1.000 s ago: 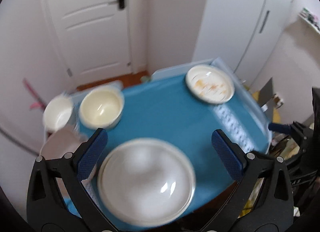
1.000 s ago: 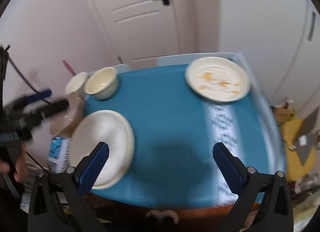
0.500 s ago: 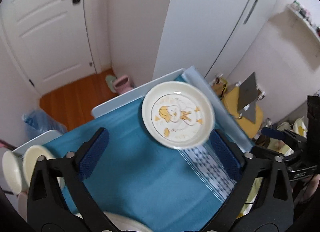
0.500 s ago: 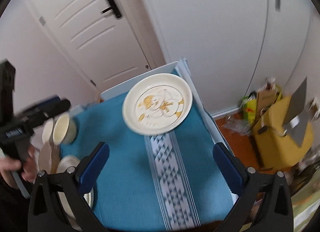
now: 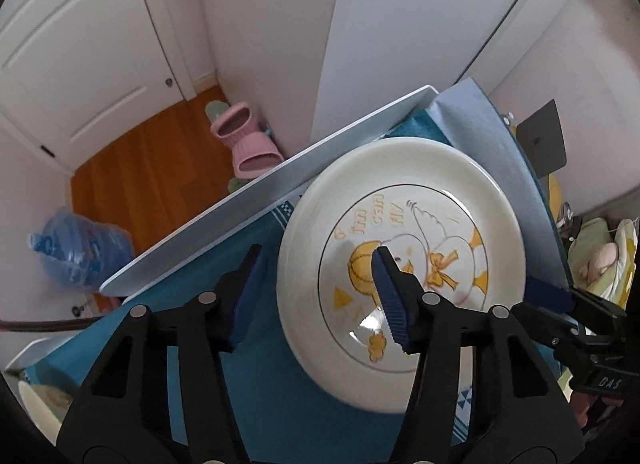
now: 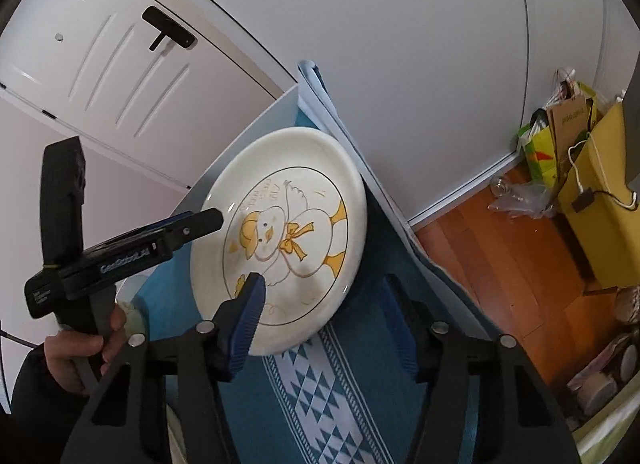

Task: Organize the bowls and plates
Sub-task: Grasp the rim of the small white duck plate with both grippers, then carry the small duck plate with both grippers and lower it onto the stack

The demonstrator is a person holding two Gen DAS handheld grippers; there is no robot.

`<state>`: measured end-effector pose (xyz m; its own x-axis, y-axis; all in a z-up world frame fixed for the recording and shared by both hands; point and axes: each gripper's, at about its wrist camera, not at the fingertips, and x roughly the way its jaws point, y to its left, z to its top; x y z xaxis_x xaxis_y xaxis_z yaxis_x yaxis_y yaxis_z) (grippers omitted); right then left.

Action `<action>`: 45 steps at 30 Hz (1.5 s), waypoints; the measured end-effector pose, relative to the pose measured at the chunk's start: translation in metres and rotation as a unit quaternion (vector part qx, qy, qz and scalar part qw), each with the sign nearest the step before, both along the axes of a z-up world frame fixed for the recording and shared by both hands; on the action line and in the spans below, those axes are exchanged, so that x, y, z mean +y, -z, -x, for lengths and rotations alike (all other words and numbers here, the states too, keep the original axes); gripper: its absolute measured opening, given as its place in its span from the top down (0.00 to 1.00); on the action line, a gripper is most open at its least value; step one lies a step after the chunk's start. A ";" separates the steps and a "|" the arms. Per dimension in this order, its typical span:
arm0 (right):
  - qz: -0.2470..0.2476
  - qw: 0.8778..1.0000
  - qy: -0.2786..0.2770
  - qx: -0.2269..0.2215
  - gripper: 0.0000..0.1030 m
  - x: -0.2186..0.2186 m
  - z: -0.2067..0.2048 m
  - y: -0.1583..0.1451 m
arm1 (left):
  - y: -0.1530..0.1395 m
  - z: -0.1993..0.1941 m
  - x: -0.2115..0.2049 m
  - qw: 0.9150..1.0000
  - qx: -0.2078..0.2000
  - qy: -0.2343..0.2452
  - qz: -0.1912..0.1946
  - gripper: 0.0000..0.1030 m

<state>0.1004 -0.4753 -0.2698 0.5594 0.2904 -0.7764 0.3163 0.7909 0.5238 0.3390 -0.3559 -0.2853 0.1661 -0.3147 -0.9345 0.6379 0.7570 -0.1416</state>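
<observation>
A cream plate with a yellow duck drawing (image 5: 404, 264) (image 6: 280, 240) lies at the far right corner of the blue tablecloth (image 5: 280, 404). My left gripper (image 5: 318, 260) straddles the plate's left rim, one finger outside it and the other above the drawing. Its jaws are closing, and the pads stand clear of the rim. My right gripper (image 6: 322, 284) straddles the near right rim in the same way, jaws closing, pads not pressing. Each gripper shows in the other's view: the left gripper (image 6: 208, 220) held by a hand, the right gripper (image 5: 536, 292) at the plate's right.
A cream bowl (image 5: 36, 404) peeks in at the table's left end. The white table edge (image 5: 240, 204) runs just behind the plate, with walls close beyond. Pink slippers (image 5: 248, 144) and a blue bag (image 5: 76, 252) lie on the floor; a yellow box (image 6: 600, 204) stands right.
Both grippers came down and across to the duck plate, which now fills both views. Both pairs of jaws narrowed from wide open. The plate stack and most bowls slid out of view.
</observation>
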 end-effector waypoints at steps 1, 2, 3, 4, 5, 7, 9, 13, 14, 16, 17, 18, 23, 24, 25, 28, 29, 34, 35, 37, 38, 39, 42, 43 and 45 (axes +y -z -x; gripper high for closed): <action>0.000 1.000 -0.001 0.001 0.55 0.000 -0.001 0.002 | 0.003 -0.003 -0.002 1.000 0.003 0.000 0.001 0.57; -0.001 1.000 -0.002 0.002 0.61 0.000 -0.002 0.004 | 0.005 -0.005 -0.004 1.000 0.007 0.000 0.000 0.64; -0.003 1.000 -0.002 0.003 0.64 0.001 -0.004 0.005 | 0.007 -0.007 -0.004 1.000 0.007 -0.001 -0.004 0.65; -0.006 1.000 -0.002 0.003 0.67 0.001 -0.005 0.007 | 0.007 -0.008 -0.004 1.000 0.009 -0.001 -0.003 0.66; -0.011 1.000 -0.003 0.004 0.68 0.001 -0.007 0.009 | 0.008 -0.009 -0.004 1.000 0.012 -0.001 -0.001 0.67; -0.011 1.000 -0.003 0.009 0.70 0.003 -0.010 0.013 | 0.010 -0.011 -0.005 1.000 0.006 -0.003 -0.010 0.76; -0.003 1.000 -0.001 0.012 0.75 0.004 -0.011 0.015 | 0.012 -0.011 -0.002 1.000 -0.003 -0.003 -0.022 0.85; -0.013 1.000 0.011 0.019 0.84 -0.001 -0.011 0.023 | 0.014 -0.011 -0.001 1.000 -0.006 -0.002 -0.023 0.86; -0.013 1.000 0.009 0.021 0.84 -0.002 -0.012 0.024 | 0.014 -0.010 -0.002 1.000 -0.010 0.000 -0.025 0.85; -0.006 1.000 0.005 0.023 0.84 -0.001 -0.013 0.024 | 0.013 -0.010 0.000 1.000 -0.011 -0.002 -0.026 0.86; -0.007 1.000 0.003 0.022 0.84 -0.002 -0.013 0.024 | 0.013 -0.011 0.000 1.000 -0.008 -0.003 -0.026 0.86; -0.007 1.000 0.001 0.022 0.84 -0.002 -0.013 0.024 | 0.012 -0.009 0.000 1.000 -0.008 -0.003 -0.026 0.86; -0.006 1.000 -0.006 0.019 0.84 -0.005 -0.012 0.020 | 0.003 0.000 0.002 1.000 -0.017 -0.010 -0.020 0.86; -0.004 1.000 -0.009 0.017 0.84 -0.006 -0.011 0.019 | 0.000 0.002 0.003 1.000 -0.018 -0.013 -0.016 0.86; 0.000 1.000 -0.013 0.015 0.84 -0.006 -0.011 0.017 | -0.003 0.005 0.005 1.000 -0.021 -0.016 -0.014 0.86; 0.016 1.000 -0.026 0.005 0.84 -0.004 -0.009 0.007 | -0.017 0.013 0.012 0.999 -0.030 -0.026 -0.008 0.86; 0.023 0.999 -0.033 0.000 0.84 -0.005 -0.009 0.002 | -0.023 0.015 0.014 0.999 -0.033 -0.031 -0.005 0.86; 0.052 0.995 -0.083 -0.021 0.84 -0.003 -0.008 -0.030 | -0.058 0.041 0.037 0.996 -0.058 -0.074 0.007 0.86; 0.055 0.994 -0.091 -0.025 0.84 -0.002 -0.008 -0.035 | -0.067 0.047 0.045 0.994 -0.062 -0.089 0.011 0.86; 0.061 0.991 -0.114 -0.034 0.84 0.003 -0.007 -0.048 | -0.079 0.057 0.059 0.992 -0.066 -0.110 0.019 0.86; 0.066 0.989 -0.129 -0.039 0.84 0.007 -0.006 -0.056 | -0.086 0.065 0.070 0.990 -0.068 -0.122 0.023 0.86; 0.072 0.986 -0.145 -0.043 0.84 0.011 -0.006 -0.064 | -0.092 0.073 0.079 0.989 -0.071 -0.129 0.025 0.86; 0.084 0.978 -0.184 -0.058 0.84 0.026 0.001 -0.082 | -0.110 0.094 0.107 0.984 -0.084 -0.151 0.032 0.86; 0.087 0.974 -0.199 -0.065 0.84 0.034 0.004 -0.088 | -0.116 0.103 0.119 0.982 -0.087 -0.161 0.036 0.86; 0.093 0.969 -0.216 -0.073 0.84 0.048 0.010 -0.095 | -0.125 0.119 0.140 0.979 -0.094 -0.179 0.036 0.86</action>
<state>0.0904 -0.4275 -0.1747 0.5247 0.3836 -0.7600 -0.1314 0.9185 0.3730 0.2203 -0.2161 -0.1607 0.4442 -0.2694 -0.8545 0.3534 0.9291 -0.1093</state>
